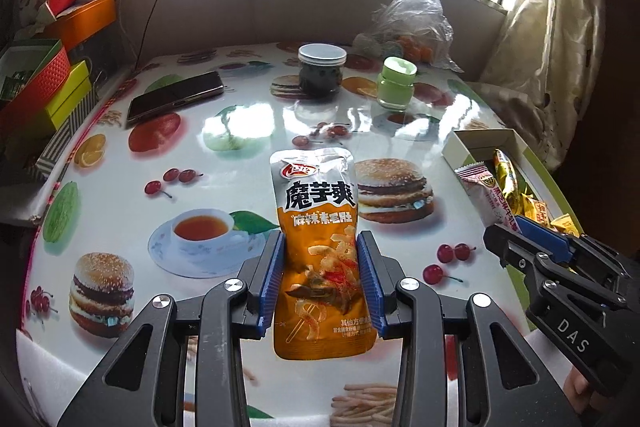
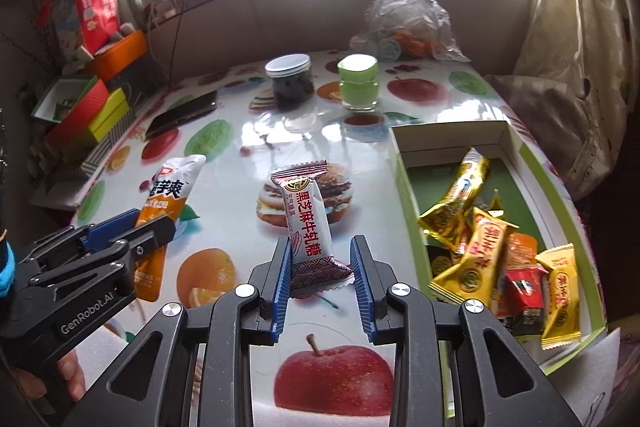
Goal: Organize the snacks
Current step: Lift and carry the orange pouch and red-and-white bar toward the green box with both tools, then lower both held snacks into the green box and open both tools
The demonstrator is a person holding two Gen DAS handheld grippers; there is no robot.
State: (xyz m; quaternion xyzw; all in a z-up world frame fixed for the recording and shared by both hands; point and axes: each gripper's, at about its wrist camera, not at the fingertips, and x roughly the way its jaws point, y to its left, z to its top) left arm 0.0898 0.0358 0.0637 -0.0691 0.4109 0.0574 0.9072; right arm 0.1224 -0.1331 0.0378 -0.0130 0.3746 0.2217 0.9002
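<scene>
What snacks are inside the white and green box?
Inside the open white and green cardboard box lie gold wrapped candies, yellow ones and a red packet, piled together. Whatever sits under the pile is covered.

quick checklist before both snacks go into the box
1. Left claw gripping the orange pouch: ok, pads press both sides.
2. Right claw gripping the sesame candy bar: cannot tell, only the left pad clearly touches.
3. Both snacks lifted off the table: ok.
4. Free room in the snack box: ok, far end bare.
5. Claws apart from each other: ok.
</scene>
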